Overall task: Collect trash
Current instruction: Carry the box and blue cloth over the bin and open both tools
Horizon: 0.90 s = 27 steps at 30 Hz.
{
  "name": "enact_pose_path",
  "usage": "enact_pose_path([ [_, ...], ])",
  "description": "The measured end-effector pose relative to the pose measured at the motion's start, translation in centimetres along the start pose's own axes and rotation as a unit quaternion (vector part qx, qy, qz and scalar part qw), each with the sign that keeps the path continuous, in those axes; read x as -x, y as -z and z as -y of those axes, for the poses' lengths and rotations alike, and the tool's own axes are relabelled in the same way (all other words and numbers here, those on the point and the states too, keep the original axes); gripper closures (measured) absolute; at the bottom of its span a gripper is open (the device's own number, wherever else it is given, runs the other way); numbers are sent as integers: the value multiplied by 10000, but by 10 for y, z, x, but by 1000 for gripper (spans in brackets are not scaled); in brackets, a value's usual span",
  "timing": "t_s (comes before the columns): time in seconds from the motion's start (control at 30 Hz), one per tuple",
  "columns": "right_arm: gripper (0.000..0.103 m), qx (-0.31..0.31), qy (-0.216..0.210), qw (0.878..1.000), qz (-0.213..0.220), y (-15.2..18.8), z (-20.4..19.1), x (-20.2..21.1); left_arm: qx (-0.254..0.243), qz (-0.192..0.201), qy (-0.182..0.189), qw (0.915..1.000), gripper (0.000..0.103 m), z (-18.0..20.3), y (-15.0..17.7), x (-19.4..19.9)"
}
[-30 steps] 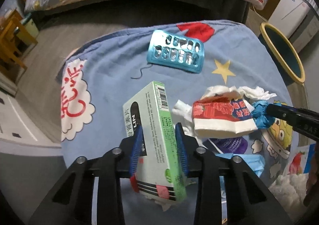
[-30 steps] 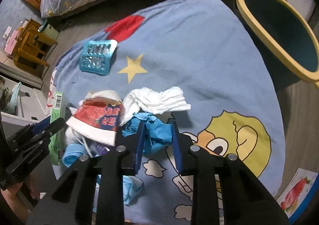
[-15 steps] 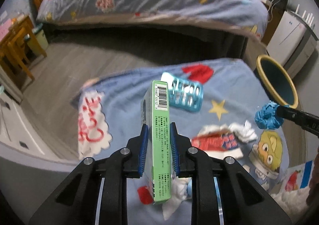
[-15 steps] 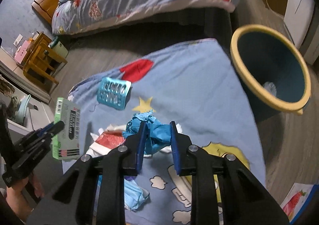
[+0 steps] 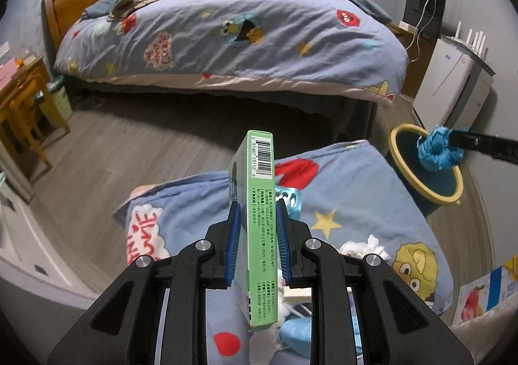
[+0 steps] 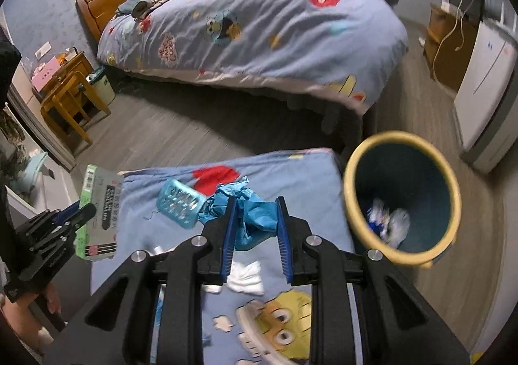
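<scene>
My left gripper is shut on a green and white carton, held on edge above the blue cartoon cloth. From the right wrist view the carton and the left gripper hang at the left. My right gripper is shut on a crumpled blue wad. In the left wrist view that blue wad hangs at the yellow-rimmed bin. The bin stands right of the cloth with trash inside. A teal blister pack and white tissue lie on the cloth.
A bed with a blue cartoon quilt fills the back, grey wood floor before it. A wooden stool stands at the left, a white appliance at the right. A hand holds the left gripper's handle.
Both grippers rose off the cloth and tilted up, so the bed came into view. The carton turned on edge in the left gripper. The blue wad moved up toward the bin.
</scene>
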State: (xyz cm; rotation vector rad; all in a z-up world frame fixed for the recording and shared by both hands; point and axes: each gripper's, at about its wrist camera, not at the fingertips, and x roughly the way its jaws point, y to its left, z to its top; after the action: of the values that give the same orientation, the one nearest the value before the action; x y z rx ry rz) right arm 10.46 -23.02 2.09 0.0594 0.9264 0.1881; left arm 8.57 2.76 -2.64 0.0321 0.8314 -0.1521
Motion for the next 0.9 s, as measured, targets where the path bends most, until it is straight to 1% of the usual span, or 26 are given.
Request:
enact_pose_path([
  [0.07, 80, -117, -16, 9999, 27, 2, 11, -2, -8, 7, 22, 10000, 80, 2, -1, -1],
  [0.23, 80, -439, -126, 9989, -143, 9, 37, -15, -21, -2, 36, 10000, 80, 9, -2, -4],
  [0.37, 80, -525, -84, 9986, -66, 5, 53, -13, -54, -45, 91, 9999, 80, 21, -5, -10],
  [0.47, 80, -476, 66, 9988, 43, 1, 65, -9, -106, -81, 122, 9998, 80, 33, -7, -14],
  [0.6, 80, -505, 209, 9984, 113, -2, 86, -5, -320, -88, 148, 9993, 80, 57, -9, -18],
  [0.73, 80, -851, 113, 9962, 128, -1, 121, -4, -490, -108, 212, 9985, 80, 82, -12, -22],
  [0.9, 80, -1235, 153, 9921, 163, 3, 159, -2, -737, -119, 279, 9968, 80, 116, -21, -29],
])
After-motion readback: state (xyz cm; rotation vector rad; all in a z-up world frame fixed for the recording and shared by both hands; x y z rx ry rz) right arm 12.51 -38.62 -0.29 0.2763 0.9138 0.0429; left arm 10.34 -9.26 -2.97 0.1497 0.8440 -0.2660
